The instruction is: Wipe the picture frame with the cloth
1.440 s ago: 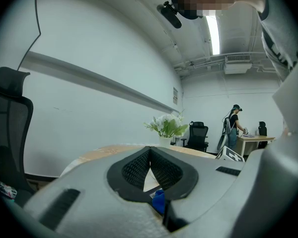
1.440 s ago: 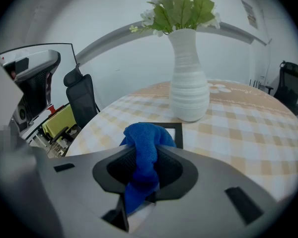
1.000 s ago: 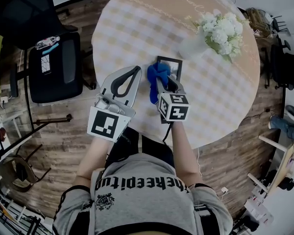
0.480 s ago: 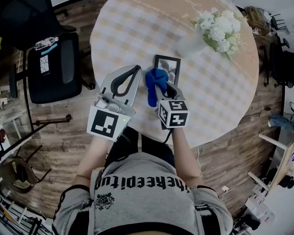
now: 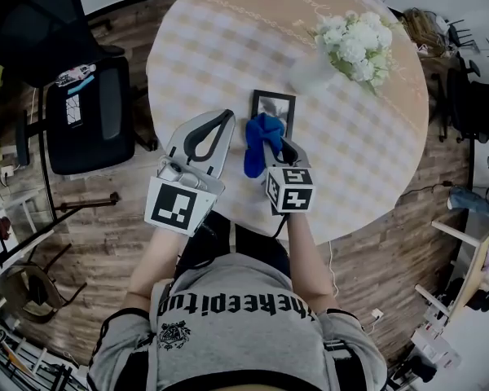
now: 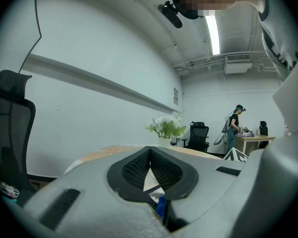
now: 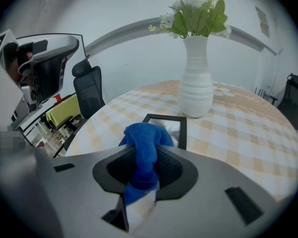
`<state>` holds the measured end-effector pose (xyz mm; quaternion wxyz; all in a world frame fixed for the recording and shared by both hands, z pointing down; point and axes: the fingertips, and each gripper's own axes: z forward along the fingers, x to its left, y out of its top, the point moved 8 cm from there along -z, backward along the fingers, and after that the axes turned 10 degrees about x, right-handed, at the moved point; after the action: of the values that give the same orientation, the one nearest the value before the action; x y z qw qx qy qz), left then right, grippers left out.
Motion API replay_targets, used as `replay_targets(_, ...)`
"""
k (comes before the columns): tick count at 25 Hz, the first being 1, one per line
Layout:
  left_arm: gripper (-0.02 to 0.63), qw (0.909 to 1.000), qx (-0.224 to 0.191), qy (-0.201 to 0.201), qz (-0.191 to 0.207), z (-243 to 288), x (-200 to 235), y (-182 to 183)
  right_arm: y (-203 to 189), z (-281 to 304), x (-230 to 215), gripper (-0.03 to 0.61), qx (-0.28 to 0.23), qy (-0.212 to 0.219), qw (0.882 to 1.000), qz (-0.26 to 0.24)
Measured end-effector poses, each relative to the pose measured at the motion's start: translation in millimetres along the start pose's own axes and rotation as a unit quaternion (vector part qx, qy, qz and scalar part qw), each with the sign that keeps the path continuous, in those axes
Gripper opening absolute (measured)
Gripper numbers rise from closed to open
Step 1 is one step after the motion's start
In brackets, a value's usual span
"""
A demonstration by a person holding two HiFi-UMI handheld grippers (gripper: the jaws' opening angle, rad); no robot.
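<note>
Since the wiping needed only one working end, the right tool (image 5: pixel 275 147) did the job: its jaws were closed tight on the blue cloth (image 5: pixel 261 137), which bulged out in front of them in a soft wad so that fabric, not plastic, would meet the glass. That wad sat over the near end of the picture frame (image 5: pixel 277 103), which lay flat on the checked table (image 5: pixel 212 39) between the person and the white vase (image 5: pixel 314 76) of flowers (image 5: pixel 354 47); whether the cloth pressed on the frame or hung just above it could not be told. A loose tail of cloth drooped behind the jaws. The left tool (image 5: pixel 218 122) hung beside it to the left, above the table's near edge, jaw tips together and gripping nothing, apparently parked out of the way. It did not steady the frame, so a hard stroke might well slide it toward the vase
</note>
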<state>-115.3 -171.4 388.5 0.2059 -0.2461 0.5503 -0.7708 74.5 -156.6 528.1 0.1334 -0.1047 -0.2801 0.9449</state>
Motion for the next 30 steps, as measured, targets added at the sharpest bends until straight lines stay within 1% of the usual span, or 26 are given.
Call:
replay_targets(6, 0.017, 1.0000, -0.001, -0.006, 0.004, 1.8, -9.2, 0.6, -5.7, -10.6, -18.2, 0.101, -0.001, -0.028, 1.000, 0.005)
replay_targets(10, 0.017, 0.9999, -0.003, -0.012, 0.008, 4.0, -16.4, 2.1, -10.7, -19.2, -30.5, 0.101, -0.004, -0.039, 0.999, 0.014)
replay_targets(18, 0.017, 0.9998, -0.002, -0.017, 0.014, 3.6, -26.1, 4.1, -17.0, -26.2, -36.1, 0.101, -0.013, -0.039, 0.999, 0.025)
replay_targets(22, 0.017, 0.9998, -0.003, -0.015, 0.016, 0.5, -27.4, 4.5, -22.8, -24.5, -39.0, 0.101, -0.016, -0.030, 0.999, 0.042)
replay_targets(25, 0.017, 0.9997, -0.006, -0.016, 0.020, -1.6, -30.5, 6.3, -22.7, -27.3, -38.5, 0.101, -0.031, -0.020, 0.998, 0.053)
replay_targets(30, 0.017, 0.9994, -0.015, -0.017, 0.026, -5.6, -36.3, 12.4, -17.0, -43.3, -35.9, 0.101, -0.065, -0.012, 0.997, 0.048)
